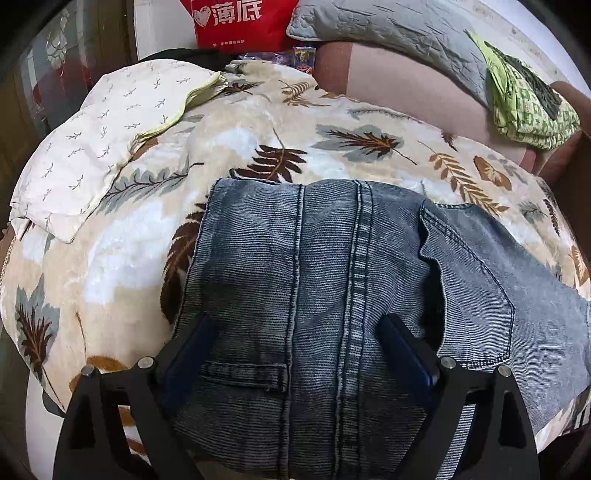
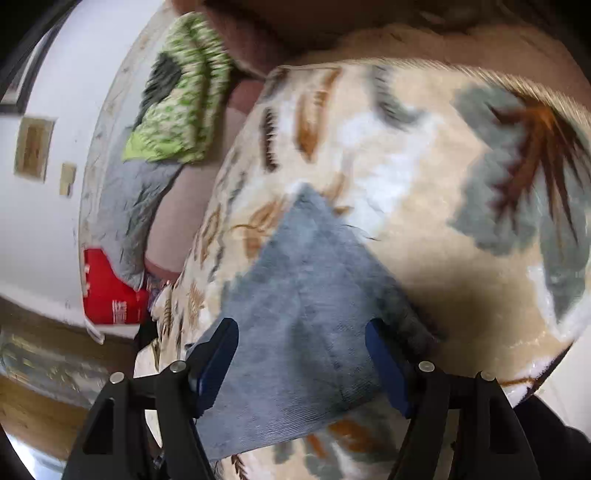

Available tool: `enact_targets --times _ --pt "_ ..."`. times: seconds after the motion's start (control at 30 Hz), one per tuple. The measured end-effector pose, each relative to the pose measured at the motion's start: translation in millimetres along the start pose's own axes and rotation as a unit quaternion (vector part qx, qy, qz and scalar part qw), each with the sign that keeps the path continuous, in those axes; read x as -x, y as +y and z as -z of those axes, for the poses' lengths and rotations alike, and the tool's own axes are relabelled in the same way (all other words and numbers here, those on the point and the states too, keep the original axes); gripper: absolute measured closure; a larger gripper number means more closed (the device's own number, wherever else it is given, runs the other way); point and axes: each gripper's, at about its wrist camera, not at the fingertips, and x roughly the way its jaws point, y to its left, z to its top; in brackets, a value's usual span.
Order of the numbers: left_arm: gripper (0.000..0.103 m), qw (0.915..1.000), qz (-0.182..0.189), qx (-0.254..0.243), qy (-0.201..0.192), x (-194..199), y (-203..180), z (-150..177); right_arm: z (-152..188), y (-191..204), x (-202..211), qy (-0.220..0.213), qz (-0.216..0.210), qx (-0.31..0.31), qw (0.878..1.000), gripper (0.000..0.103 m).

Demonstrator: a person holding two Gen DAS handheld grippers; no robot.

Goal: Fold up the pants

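Observation:
Grey-blue denim pants (image 1: 332, 280) lie on a leaf-print blanket (image 1: 258, 129), seat side up, with a back pocket (image 1: 476, 284) to the right. My left gripper (image 1: 295, 332) is open just above the pants, its blue pads (image 1: 402, 347) wide apart on either side of the centre seam. In the right wrist view a pant leg end (image 2: 303, 314) lies on the blanket (image 2: 424, 184). My right gripper (image 2: 301, 345) is open with the leg end between its pads (image 2: 218, 354); the view is motion-blurred.
A white leaf-print pillow (image 1: 96, 140) lies at the left. A red bag (image 1: 240, 22), a grey quilt (image 1: 399, 33) and green folded cloth (image 1: 528, 99) sit behind on a pink-brown sofa (image 1: 399, 85). The green cloth (image 2: 181, 96) and red bag (image 2: 107, 291) also show in the right wrist view.

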Motion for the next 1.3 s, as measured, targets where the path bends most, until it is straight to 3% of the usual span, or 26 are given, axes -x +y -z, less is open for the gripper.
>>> enact_targets --times 0.23,0.43,0.6,0.73,0.97,1.1,1.2,1.3 --pt "0.009 1.0000 0.003 0.000 -0.002 -1.8 1.3 -0.9 -30.4 52.1 -38.6 0.022 -0.014 0.045 0.999 0.028" --pt "0.008 1.0000 0.005 -0.003 -0.005 -3.3 2.6 -0.5 -62.4 26.7 -105.0 0.063 0.036 0.025 0.997 0.028" --pt "0.008 1.0000 0.006 0.000 -0.006 -2.1 3.1 -1.3 -46.7 47.8 -52.5 0.021 0.008 0.045 0.999 0.028" --pt "0.008 1.0000 0.001 0.005 -0.009 -0.9 1.7 -2.3 5.4 40.5 1.4 0.006 -0.012 0.047 0.999 0.028" --pt "0.008 0.9995 0.007 0.000 -0.030 16.1 -3.2 -2.4 66.2 15.2 44.6 -0.002 -0.031 0.013 0.999 0.028" --pt "0.008 0.9981 0.012 -0.012 -0.059 39.2 -10.9 -1.0 70.4 6.3 50.9 -0.006 -0.004 0.003 1.000 0.028" --pt "0.008 0.9979 0.024 -0.007 -0.059 46.6 -17.6 0.8 66.1 -14.4 40.1 0.014 0.008 -0.043 0.999 0.028" --pt "0.008 0.9979 0.038 -0.008 -0.051 49.4 -30.4 1.4 56.5 -21.6 34.9 0.011 0.005 -0.051 0.999 0.028"
